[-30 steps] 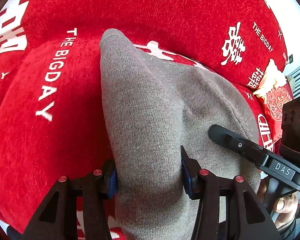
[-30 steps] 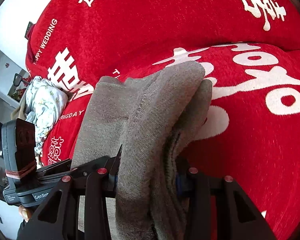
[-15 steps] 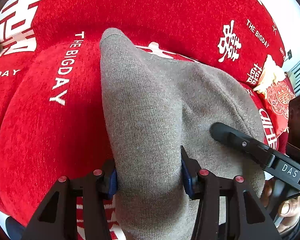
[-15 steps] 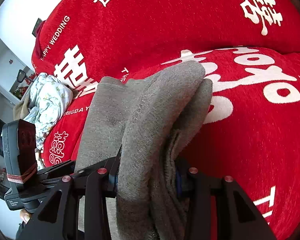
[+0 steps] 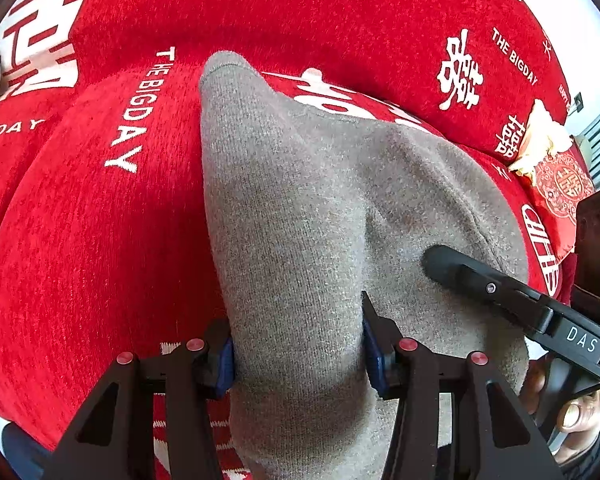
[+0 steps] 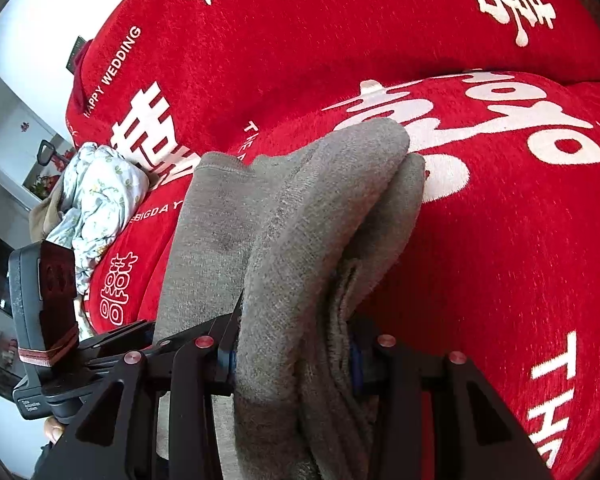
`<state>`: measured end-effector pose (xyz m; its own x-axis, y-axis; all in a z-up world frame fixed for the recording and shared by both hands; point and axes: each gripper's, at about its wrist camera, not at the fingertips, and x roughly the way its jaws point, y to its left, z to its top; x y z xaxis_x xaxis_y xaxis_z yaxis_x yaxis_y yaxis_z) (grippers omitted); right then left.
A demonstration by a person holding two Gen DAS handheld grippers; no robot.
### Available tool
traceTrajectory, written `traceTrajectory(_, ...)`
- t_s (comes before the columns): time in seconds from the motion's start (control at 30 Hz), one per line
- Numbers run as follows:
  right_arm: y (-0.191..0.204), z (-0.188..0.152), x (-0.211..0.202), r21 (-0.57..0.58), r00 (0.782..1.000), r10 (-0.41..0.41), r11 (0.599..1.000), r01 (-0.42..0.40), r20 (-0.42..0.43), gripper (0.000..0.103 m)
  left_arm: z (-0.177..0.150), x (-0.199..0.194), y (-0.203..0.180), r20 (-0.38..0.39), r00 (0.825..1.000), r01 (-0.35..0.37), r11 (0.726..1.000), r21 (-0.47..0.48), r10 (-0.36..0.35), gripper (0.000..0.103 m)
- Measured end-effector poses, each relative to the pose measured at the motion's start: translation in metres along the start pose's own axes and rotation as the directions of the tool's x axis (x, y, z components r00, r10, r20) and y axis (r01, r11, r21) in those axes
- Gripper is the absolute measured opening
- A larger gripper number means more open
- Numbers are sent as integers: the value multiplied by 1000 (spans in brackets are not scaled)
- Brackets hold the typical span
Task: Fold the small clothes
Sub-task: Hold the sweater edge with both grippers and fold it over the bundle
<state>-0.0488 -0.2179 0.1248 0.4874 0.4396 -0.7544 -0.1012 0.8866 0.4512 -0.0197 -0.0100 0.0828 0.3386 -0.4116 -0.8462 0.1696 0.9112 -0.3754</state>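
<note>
Both my left tongs (image 5: 298, 344) and right tongs (image 6: 292, 354) clench the grey knit garment (image 5: 300, 208) mid-frame; its thick bunched layers could slip loose, spoiling the fold.

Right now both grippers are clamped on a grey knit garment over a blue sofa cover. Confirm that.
Wrong on one point: the sofa cover is red with white lettering, as the left wrist view shows. The left gripper and right gripper are both clamped on the grey knit garment.
</note>
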Motion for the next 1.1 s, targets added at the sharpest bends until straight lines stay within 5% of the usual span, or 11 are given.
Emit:
traceTrajectory(0.67,-19,-23,1,27,999,38,999,-39,20,43,-20,-5,3,28,1000,11,1000,19,-11,53)
traceTrajectory(0.93,-36,-29,7,53,997,69,996,-70,28,43,-23,-1,8,41,999,13,1000,20,-14,63)
traceTrajectory(1.1,-46,-30,10,69,996,91,993,-93,22,54,-24,1,13,46,999,17,1000,1,-17,72)
